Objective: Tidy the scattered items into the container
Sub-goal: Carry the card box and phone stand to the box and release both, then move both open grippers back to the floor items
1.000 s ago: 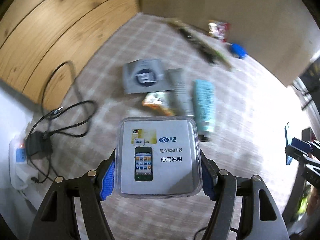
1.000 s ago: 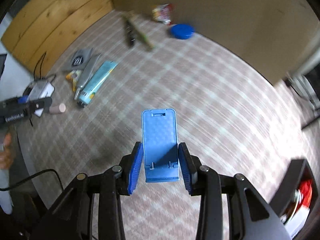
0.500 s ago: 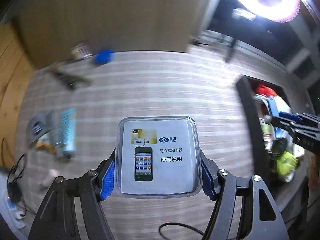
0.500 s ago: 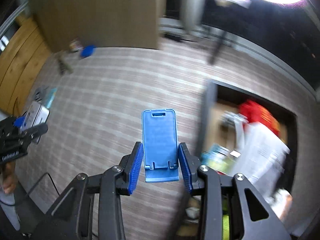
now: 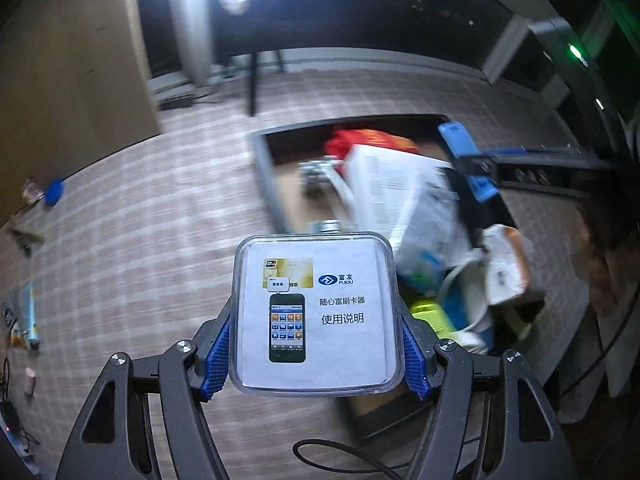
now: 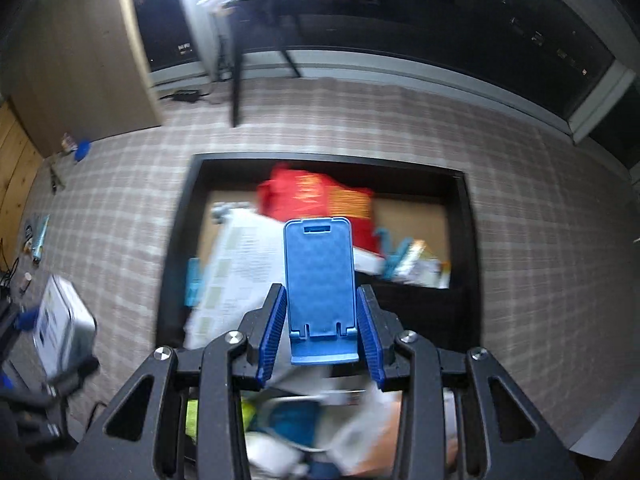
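Between the fingers of my left claw [image 5: 316,354] sits a clear plastic case [image 5: 316,314] with a printed card inside, pinched at its two side edges only. My right claw [image 6: 320,328] is closed the same way on a blue phone stand [image 6: 320,280], gripped low, near its foot, so most of it sticks out ahead of the fingers.

Ahead of and below the right claw lies the dark open box [image 6: 176,240] on the carpet [image 6: 120,200], already heaped with papers [image 6: 236,276], a red bag [image 6: 316,196] and packets. From the left claw the box [image 5: 264,172] is ahead and to the right; the case is over its near corner, not its middle.

Risks, as I judge them:
- Case let go now: may hit the rim and fall outside.
- Smooth case walls, narrow grip: could slip or twist.
- Heaped, sloping pile: either item may slide off.
- Both claws near one box: collision possible.
- Views blurred; aim uncertain.

More items [image 5: 28,312] lie on the carpet far to the left.
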Tool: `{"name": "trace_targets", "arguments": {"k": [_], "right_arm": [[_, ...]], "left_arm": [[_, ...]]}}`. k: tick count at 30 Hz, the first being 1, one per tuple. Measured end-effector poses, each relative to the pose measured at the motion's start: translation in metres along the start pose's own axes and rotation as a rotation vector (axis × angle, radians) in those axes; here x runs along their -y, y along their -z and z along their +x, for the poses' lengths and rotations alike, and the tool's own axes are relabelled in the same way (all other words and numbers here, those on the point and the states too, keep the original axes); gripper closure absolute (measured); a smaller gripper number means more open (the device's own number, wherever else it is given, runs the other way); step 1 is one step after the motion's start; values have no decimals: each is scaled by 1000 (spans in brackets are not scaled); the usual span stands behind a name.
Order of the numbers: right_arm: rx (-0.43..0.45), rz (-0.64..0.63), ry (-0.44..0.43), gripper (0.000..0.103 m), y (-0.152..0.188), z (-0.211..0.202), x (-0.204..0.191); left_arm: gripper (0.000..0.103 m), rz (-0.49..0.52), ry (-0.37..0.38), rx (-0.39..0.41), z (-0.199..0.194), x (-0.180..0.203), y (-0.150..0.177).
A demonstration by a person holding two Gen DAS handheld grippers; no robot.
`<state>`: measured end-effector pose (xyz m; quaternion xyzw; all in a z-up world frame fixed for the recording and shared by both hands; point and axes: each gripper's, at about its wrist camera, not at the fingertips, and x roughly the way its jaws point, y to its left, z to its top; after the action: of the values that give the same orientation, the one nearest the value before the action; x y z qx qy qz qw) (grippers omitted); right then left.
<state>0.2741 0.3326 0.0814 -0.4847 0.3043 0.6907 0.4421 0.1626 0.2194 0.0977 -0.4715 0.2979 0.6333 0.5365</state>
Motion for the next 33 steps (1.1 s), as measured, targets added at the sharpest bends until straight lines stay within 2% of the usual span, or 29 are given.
{"name": "trace_targets", "arguments": {"k": [8, 14, 15, 16, 18, 25, 33], "right_arm": [[2, 19, -12, 68, 0, 5, 55], [9, -5, -35, 67, -3, 5, 64], [8, -13, -38, 65, -4, 5, 63], [3, -13, -32, 58, -4, 4, 63], [8, -9, -35, 51, -4, 2, 62], [31, -10, -46, 50, -7, -5, 50], [52, -52, -65, 50, -8, -14, -6]], "left_arm": [[36, 87, 24, -3, 10, 79, -11], [35, 103, 38, -21, 16, 99, -15], [34, 96, 32, -22, 16, 99, -15], [33, 88, 23, -18, 15, 98, -16], [33, 70, 13, -10, 14, 93, -17], [33, 20, -22, 14, 4, 56, -14], [34, -83, -82, 29, -13, -32, 5]]}}
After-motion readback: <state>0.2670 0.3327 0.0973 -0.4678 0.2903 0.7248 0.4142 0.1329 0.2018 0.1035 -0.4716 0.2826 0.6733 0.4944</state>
